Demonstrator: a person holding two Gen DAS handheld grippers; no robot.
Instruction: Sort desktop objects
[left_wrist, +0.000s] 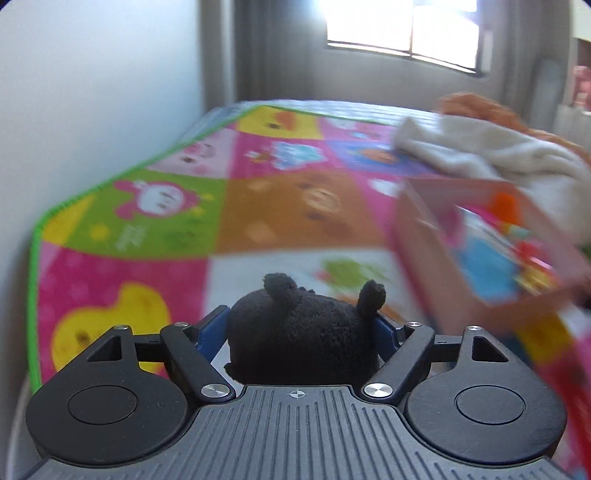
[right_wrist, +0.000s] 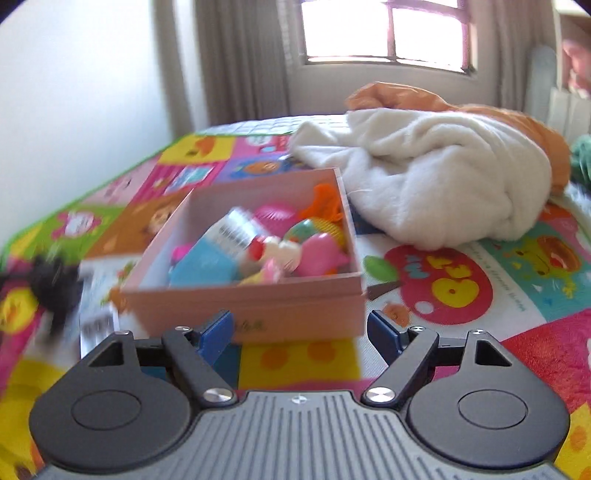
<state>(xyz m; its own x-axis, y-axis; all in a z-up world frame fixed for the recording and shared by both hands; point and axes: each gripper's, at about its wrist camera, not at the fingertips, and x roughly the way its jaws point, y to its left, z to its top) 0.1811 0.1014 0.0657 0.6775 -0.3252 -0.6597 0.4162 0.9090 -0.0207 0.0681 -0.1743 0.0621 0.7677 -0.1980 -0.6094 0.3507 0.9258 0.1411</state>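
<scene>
Between the blue fingers of my left gripper (left_wrist: 303, 328) sits a black plush toy (left_wrist: 301, 341), clamped on both sides, above the colourful cartoon play mat (left_wrist: 147, 221). My right gripper (right_wrist: 300, 325) is spread apart and holds nothing; just ahead of it stands the pink box (right_wrist: 258, 306) filled with small toys, beside a white blanket (right_wrist: 436, 177).

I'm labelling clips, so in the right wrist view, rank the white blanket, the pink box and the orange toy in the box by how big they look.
1. white blanket
2. pink box, looks nearly as big, but sits nearer the camera, so unsure
3. orange toy, clearly smallest
</scene>
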